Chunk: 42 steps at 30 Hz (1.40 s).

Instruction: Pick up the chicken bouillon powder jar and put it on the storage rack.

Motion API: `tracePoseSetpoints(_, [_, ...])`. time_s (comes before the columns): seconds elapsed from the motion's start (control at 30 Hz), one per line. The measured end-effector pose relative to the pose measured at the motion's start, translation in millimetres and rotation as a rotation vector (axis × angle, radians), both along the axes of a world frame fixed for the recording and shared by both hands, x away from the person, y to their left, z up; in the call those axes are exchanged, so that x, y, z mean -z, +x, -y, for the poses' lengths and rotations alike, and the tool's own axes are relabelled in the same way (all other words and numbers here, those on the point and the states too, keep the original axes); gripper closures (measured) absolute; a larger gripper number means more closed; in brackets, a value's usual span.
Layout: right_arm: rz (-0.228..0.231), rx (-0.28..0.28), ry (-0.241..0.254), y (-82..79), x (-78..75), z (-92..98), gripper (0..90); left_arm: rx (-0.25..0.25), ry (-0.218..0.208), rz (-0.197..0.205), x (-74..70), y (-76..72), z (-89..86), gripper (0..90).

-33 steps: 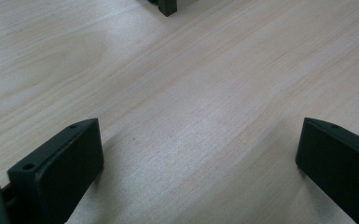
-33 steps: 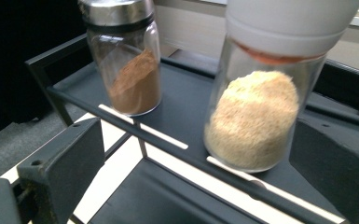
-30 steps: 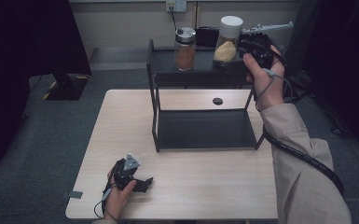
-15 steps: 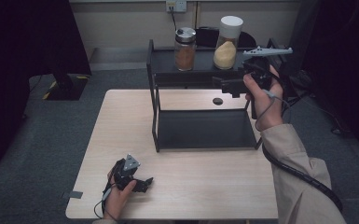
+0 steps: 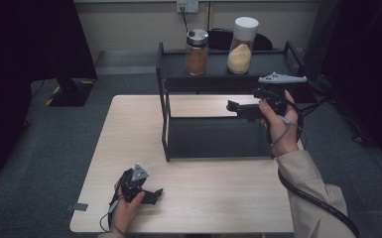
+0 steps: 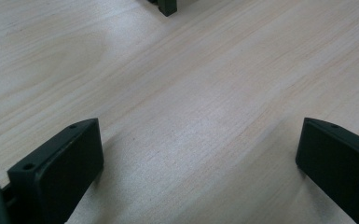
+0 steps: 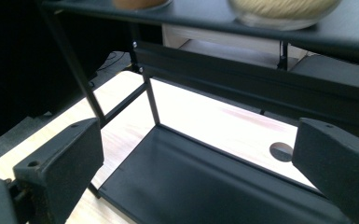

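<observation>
Peeking past the wide-open right tongs (image 7: 198, 172), both jars (image 7: 279, 9) get cut off above the rack (image 7: 205, 186); left tongs (image 6: 198, 172) gape wide over bare worktop (image 6: 191, 84).

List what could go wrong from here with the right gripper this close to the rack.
1. The right gripper hangs open just under the rack's top shelf; lifting it could knock the shelf and shake the two jars.
2. The tall jar of yellow grains looks top-heavy and might tip.
3. The right gripper's cable trails past the table edge and may snag.
</observation>
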State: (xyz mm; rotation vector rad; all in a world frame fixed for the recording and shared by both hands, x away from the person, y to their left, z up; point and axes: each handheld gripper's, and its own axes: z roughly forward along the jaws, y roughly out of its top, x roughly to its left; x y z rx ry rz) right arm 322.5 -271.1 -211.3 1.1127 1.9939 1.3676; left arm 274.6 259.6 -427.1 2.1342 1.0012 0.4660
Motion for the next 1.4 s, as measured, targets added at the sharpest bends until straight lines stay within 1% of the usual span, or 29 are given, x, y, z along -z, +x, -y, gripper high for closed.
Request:
tracePoseSetpoints(0.1, [0.001, -0.018, 0.011, -1.4, 8.0, 0.4, 0.7, 0.000, 0.000, 0.000, 0.0, 0.0, 0.0, 0.0])
tracePoseSetpoints(0.3, [-0.003, -0.030, -0.002, -6.1, 18.5, 0.9, 0.7, 0.000, 0.000, 0.000, 0.1, -0.1, 0.0, 0.0])
tracePoseSetpoints(0.4, [-0.007, -0.032, 0.014, -9.5, 27.2, 2.8, 0.6, -0.001, -0.001, 0.001, 0.3, -0.2, 0.0, 0.0])
tracePoseSetpoints(0.5, [-0.014, -0.037, 0.015, -11.9, 34.5, 4.6, 0.7, 0.000, -0.001, 0.001, 0.3, -0.2, 0.0, 0.0])
tracePoseSetpoints(0.57, [-0.015, -0.043, 0.036, -14.6, 41.0, 9.4, 0.8, -0.001, -0.001, 0.001, 0.3, -0.2, 0.0, 0.0])
tracePoseSetpoints(0.63, [-0.026, -0.040, 0.045, -16.7, 46.1, 12.4, 0.8, 0.000, 0.000, 0.001, 0.3, -0.2, 0.0, 0.0])
tracePoseSetpoints(0.7, [-0.024, -0.038, 0.052, -19.7, 51.7, 15.8, 0.9, 0.000, -0.001, 0.001, 0.3, -0.2, 0.0, 0.0])
tracePoseSetpoints(0.77, [-0.020, -0.034, 0.043, -23.8, 55.9, 17.5, 0.9, 0.000, 0.000, 0.001, 0.3, -0.2, 0.0, 0.0])
tracePoseSetpoints(0.87, [-0.020, -0.031, 0.046, -29.1, 61.8, 21.5, 1.1, 0.000, 0.000, 0.001, 0.3, -0.2, -0.1, 0.0])
tracePoseSetpoints(0.9, [-0.019, -0.031, 0.039, -30.9, 64.3, 23.1, 1.1, 0.000, -0.001, 0.002, 0.3, -0.3, 0.0, 0.0])
tracePoseSetpoints(0.97, [-0.026, -0.032, 0.046, -32.7, 69.3, 26.6, 1.2, -0.001, 0.000, 0.001, 0.2, -0.4, 0.0, 0.0])
tracePoseSetpoints(1.13, [-0.046, -0.021, 0.048, -37.7, 88.9, 35.9, 1.2, 0.000, 0.000, 0.001, 0.2, -0.6, 0.0, 0.0])
tracePoseSetpoints(1.2, [-0.047, -0.021, 0.049, -38.9, 97.3, 39.8, 1.1, -0.001, -0.001, 0.001, 0.2, -0.6, 0.0, 0.0])
tracePoseSetpoints(1.27, [-0.052, -0.024, 0.028, -39.5, 103.0, 42.0, 1.1, -0.001, -0.001, 0.001, 0.3, -0.6, 0.0, 0.0])
tracePoseSetpoints(1.4, [-0.064, -0.037, 0.007, -40.0, 116.0, 45.0, 1.2, -0.001, -0.001, 0.001, 0.2, -0.6, 0.0, 0.0])
